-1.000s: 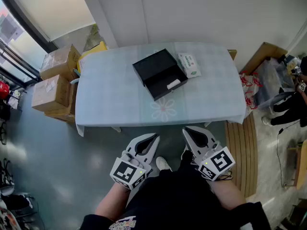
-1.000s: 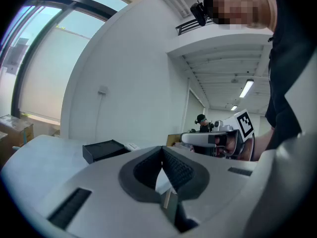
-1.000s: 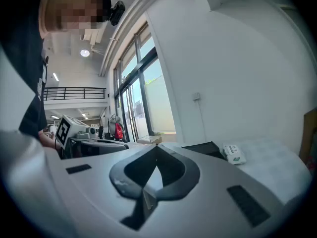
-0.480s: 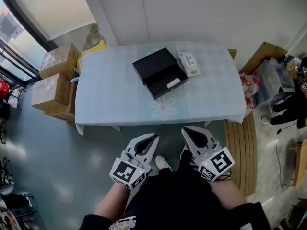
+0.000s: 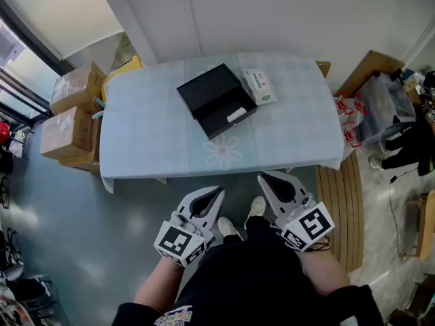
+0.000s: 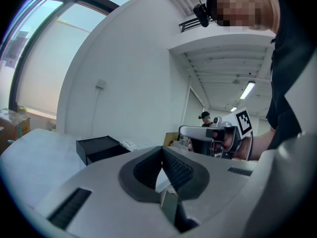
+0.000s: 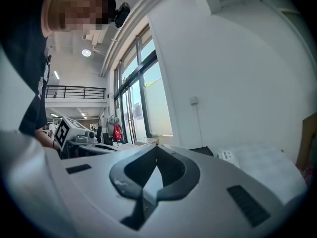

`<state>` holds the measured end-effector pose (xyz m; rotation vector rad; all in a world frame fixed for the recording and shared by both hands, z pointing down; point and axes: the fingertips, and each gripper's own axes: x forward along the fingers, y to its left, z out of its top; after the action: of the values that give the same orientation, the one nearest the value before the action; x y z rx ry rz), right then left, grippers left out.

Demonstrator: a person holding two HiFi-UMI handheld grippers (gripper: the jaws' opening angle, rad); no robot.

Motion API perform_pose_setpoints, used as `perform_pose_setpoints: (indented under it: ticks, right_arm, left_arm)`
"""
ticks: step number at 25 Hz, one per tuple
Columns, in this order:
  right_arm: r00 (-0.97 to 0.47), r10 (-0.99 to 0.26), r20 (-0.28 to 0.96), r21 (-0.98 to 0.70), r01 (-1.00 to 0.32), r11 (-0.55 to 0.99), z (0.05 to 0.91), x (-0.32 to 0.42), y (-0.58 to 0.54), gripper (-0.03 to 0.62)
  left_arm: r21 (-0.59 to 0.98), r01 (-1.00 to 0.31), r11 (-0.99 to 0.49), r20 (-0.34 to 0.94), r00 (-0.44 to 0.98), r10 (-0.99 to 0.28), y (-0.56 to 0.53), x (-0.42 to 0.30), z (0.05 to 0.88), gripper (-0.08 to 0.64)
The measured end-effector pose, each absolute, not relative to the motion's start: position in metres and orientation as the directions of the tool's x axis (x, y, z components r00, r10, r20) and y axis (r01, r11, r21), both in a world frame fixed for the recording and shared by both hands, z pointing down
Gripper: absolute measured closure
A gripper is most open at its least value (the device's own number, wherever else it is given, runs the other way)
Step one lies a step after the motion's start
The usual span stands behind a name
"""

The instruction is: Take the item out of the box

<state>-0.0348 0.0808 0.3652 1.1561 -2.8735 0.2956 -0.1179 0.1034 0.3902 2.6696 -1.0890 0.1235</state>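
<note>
An open black box [image 5: 216, 100] lies on the light blue tablecloth [image 5: 156, 134], its lid folded back toward the far left. A small white item [image 5: 236, 115] rests in its tray. The box also shows in the left gripper view [image 6: 99, 148]. Both grippers hang well short of the table, above the floor near my legs. My left gripper [image 5: 218, 194] is shut and holds nothing; its tips meet in its own view [image 6: 162, 148]. My right gripper [image 5: 262, 178] is likewise shut and empty, tips meeting [image 7: 157, 146].
A white tissue pack [image 5: 259, 85] lies right of the box. Cardboard boxes [image 5: 68, 107] are stacked on the floor left of the table. Bags [image 5: 380, 107] and a wooden slatted panel [image 5: 340, 209] are at the right. A wall runs behind the table.
The head view has shifted a little, so the table and box sit slightly higher and more to the left. The grippers have stayed shut and almost still.
</note>
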Motion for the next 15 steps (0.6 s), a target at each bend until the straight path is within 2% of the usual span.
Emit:
perform_pose_setpoints:
  ticks: [15]
  right_arm:
    - [-0.764, -0.641, 0.069, -0.193, -0.641, 0.743, 0.358, 0.012, 0.016, 0.583]
  left_arm:
    - [0.171, -0.739, -0.652, 0.195, 0.674, -0.713, 0.048, -0.068, 0.378, 0.551]
